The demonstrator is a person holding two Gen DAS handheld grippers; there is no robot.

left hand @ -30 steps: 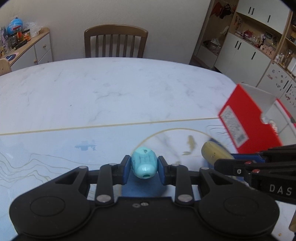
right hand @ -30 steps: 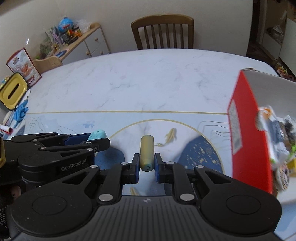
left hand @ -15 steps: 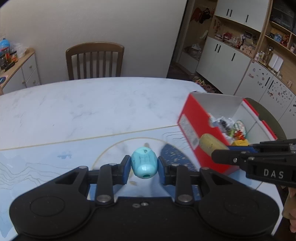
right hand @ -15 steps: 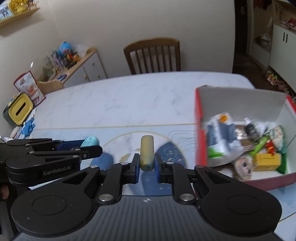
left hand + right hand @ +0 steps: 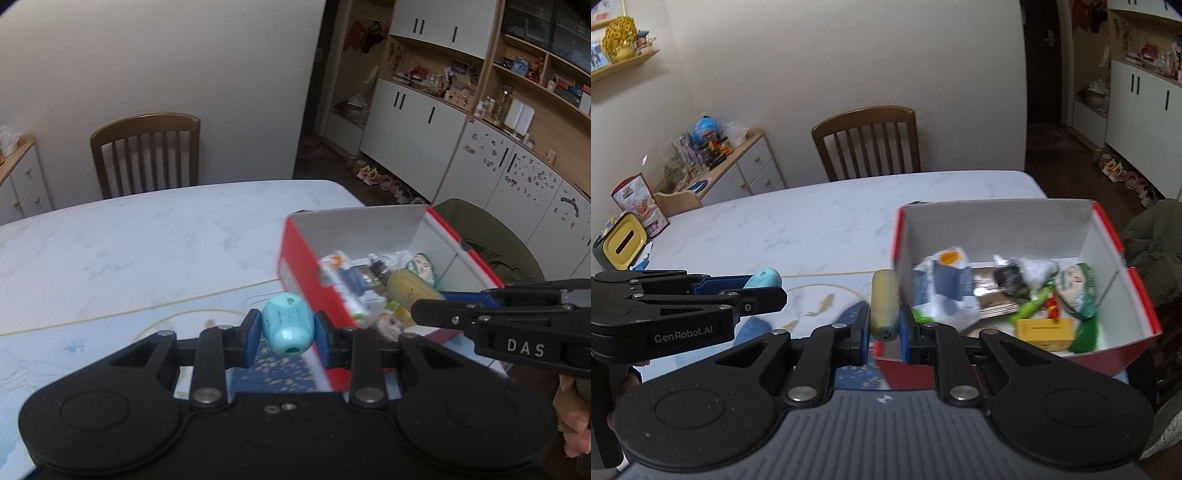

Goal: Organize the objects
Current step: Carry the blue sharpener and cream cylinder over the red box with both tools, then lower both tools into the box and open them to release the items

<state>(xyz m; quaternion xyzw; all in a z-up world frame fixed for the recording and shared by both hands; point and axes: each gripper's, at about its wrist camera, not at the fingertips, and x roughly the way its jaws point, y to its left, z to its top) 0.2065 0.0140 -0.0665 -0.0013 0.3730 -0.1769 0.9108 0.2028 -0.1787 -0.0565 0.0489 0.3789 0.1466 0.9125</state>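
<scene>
My left gripper (image 5: 283, 332) is shut on a light blue egg-shaped toy (image 5: 288, 323), held above the table just left of the red box (image 5: 295, 258). In the right wrist view the same blue toy (image 5: 764, 277) shows in the left gripper (image 5: 764, 286) at the left. My right gripper (image 5: 884, 332) is shut on a yellow-olive cylinder (image 5: 884, 304), held at the near left corner of the red box (image 5: 1108, 229). From the left wrist view the cylinder (image 5: 412, 286) hangs over the box's contents in the right gripper (image 5: 424, 299).
The red box holds several packets, a yellow carton (image 5: 1043, 330) and green wrappers. A wooden chair (image 5: 866, 142) stands behind the white marble table (image 5: 812, 221). A yellow-lidded container (image 5: 620, 247) sits at the table's left edge. Cabinets line the right wall.
Both grippers have risen and moved right toward the red box with their objects still held. The box has come fully into view and its inside now shows.
</scene>
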